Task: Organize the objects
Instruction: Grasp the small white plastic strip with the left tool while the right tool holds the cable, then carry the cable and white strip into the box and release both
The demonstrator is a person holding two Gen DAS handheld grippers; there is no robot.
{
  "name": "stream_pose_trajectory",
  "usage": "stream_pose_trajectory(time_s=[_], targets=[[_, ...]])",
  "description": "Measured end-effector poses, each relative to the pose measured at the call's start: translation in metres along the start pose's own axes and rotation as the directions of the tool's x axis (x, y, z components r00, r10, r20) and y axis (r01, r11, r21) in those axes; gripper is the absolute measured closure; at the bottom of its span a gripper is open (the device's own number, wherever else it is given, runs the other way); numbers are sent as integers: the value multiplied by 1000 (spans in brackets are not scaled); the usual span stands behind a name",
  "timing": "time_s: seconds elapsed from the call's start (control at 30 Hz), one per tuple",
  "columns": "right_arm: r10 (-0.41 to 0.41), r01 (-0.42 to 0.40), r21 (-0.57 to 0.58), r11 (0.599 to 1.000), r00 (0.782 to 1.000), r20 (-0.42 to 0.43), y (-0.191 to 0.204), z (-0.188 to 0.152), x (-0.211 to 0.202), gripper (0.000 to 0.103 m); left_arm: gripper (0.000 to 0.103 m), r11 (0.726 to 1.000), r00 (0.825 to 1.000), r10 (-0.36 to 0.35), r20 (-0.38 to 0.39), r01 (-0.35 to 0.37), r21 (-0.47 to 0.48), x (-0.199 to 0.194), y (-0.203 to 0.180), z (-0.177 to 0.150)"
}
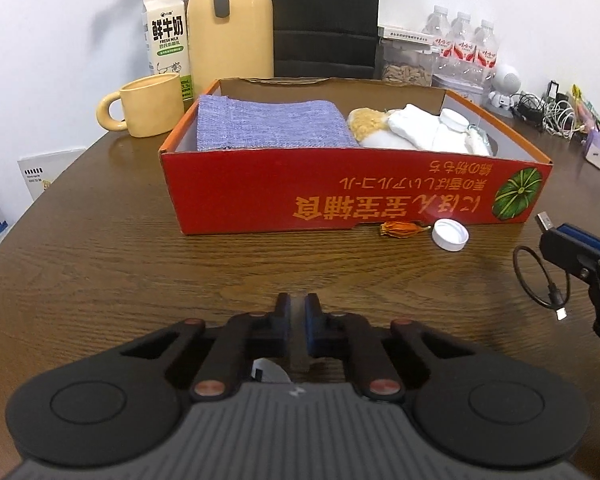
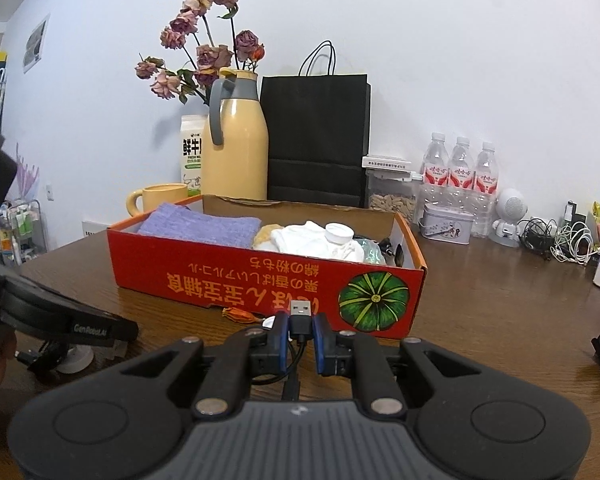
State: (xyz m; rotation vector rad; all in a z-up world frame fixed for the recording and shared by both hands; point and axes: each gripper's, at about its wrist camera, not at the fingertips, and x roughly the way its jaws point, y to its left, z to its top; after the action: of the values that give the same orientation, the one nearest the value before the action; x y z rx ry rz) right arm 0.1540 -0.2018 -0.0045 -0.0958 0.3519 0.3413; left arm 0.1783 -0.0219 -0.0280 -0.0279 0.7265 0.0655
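We hold both tongs low over the brown wooden table [image 1: 100, 264], facing the red cardboard box [image 1: 340, 196]. Our left gripper [image 1: 298, 308] has its blue pads brought right together with nothing between them, hovering above bare wood a little short of the box's front wall. Our right gripper [image 2: 300, 326] is pinched on a black USB cable [image 2: 301, 316], the silver plug poking up past the pads; in the left wrist view we catch that same cable looping down off the right tongs toward the table, its small connector dangling at the end.

Inside the box, a folded purple cloth [image 1: 268, 126] fills the left half, a yellow-and-white soft bundle [image 1: 396, 128] sits to its right, and a white cap [image 1: 454, 119] rests on top of that bundle. At the far right corner of the box something dark and glinting shows, and we cannot quite make it out.

On the table just in front of the box lie a dried orange flower bud [image 1: 400, 229] and a second white bottle cap [image 1: 451, 234], close beside each other. Behind the box stand a yellow mug [image 1: 148, 106], a milk carton [image 1: 166, 36] and a tall yellow thermos jug [image 1: 230, 20].
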Motion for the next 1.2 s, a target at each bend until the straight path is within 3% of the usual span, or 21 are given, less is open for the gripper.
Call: stream_pose_trajectory(time_s=[0.4, 0.57, 0.83, 1.2], targets=[[13, -13, 8, 1000, 1000, 12, -1, 0, -2, 91, 95, 999, 994, -34, 100, 36, -26, -27, 6, 15], [18, -16, -24, 1000, 998, 62, 3, 1, -7, 91, 95, 997, 985, -60, 160, 66, -29, -40, 8, 29], [34, -24, -71, 997, 989, 141, 8, 47, 2, 91, 95, 993, 961, -92, 261, 109, -51, -43, 14, 73], [10, -2, -48, 999, 987, 159, 6, 102, 79, 91, 95, 987, 938, -121, 326, 150, -66, 1, 17, 129]])
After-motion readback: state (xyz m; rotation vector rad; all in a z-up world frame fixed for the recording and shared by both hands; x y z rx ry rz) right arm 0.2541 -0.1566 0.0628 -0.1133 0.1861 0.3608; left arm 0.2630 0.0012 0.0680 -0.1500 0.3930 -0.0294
